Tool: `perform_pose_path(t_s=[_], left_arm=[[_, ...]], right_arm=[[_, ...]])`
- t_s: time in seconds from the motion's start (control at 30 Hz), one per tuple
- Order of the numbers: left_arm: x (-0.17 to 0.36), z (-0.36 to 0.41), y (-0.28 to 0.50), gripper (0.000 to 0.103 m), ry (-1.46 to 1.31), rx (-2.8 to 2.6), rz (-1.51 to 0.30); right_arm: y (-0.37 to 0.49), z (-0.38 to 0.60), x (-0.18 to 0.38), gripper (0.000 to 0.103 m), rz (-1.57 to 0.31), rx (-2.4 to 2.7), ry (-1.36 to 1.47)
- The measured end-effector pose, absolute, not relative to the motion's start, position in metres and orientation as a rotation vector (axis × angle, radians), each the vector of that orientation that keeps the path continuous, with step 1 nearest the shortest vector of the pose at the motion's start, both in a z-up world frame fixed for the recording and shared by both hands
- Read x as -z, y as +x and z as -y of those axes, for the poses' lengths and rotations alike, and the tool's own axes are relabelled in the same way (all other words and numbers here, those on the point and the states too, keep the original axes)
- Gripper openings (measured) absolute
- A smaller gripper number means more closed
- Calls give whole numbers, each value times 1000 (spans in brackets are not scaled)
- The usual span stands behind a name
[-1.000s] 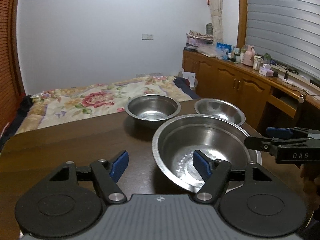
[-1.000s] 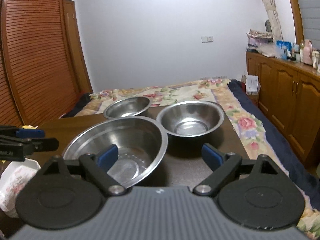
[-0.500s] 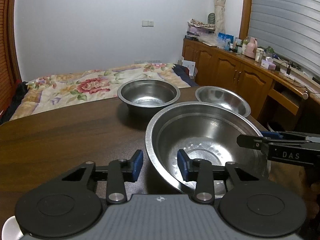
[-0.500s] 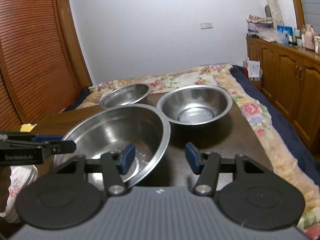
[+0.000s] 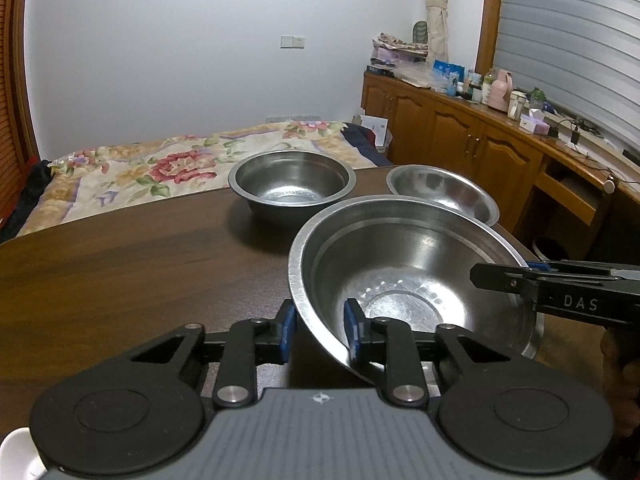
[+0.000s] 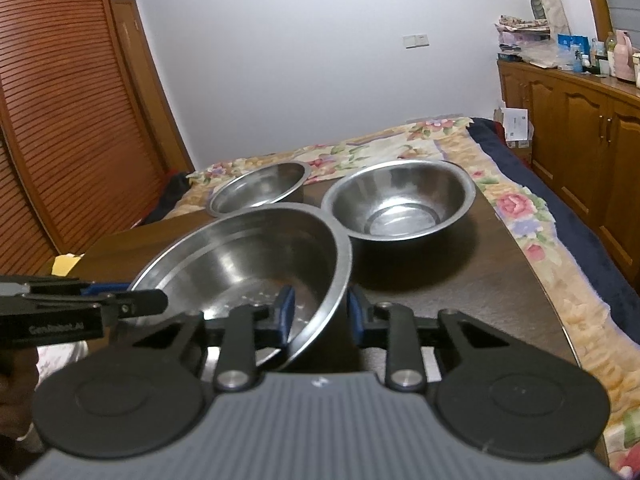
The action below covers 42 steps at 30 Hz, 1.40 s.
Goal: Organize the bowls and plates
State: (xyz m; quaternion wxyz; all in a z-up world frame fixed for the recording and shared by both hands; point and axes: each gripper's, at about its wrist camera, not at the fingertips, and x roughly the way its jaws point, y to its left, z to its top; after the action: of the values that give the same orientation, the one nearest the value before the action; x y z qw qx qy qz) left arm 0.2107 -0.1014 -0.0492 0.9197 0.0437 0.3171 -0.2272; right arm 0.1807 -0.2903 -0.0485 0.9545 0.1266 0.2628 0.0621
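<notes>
Bowls are the whole story here: three steel ones on a dark wooden desk, and the big bowl point(image 5: 412, 276) sits nearest the person, at the near edge, with both sets of tongs on it at once. The left tongs point(image 5: 319, 330) straddle its rim on the left side, one blue pad inside the wall and one outside. The right tongs point(image 6: 320, 314) do the same on the opposite side of the rim. Both pairs of jaws are closing with the rim between them. From what I can see the pads aren't pressing on the metal yet, there's a gap at the outer pad on each side.

So the bowl lies dead between the two hands, neither one nearer, and it looks tipped a little, though the fisheye makes that hard to call. It's round, so no long axis to worry about.

Behind it, toward the far edge of the desk, are the deep bowl point(image 5: 292, 184) and the shallow bowl point(image 5: 442, 194), side by side and just beyond the big one's rim. My guess is the big one gets lifted two-handed for stacking.
</notes>
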Motion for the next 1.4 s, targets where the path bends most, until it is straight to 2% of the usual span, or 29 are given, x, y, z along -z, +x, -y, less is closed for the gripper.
perform_pose_path(t_s=[0.17, 0.87, 1.4], left_arm=[[49, 99, 208, 26, 79, 473, -653], [27, 69, 158, 26, 75, 496, -580], [45, 65, 139, 27, 104, 491, -605]], right_arm=[[180, 291, 49, 25, -532, -131, 280], [136, 281, 25, 24, -463, -216, 304], [117, 269, 38, 24, -484, -227, 286]])
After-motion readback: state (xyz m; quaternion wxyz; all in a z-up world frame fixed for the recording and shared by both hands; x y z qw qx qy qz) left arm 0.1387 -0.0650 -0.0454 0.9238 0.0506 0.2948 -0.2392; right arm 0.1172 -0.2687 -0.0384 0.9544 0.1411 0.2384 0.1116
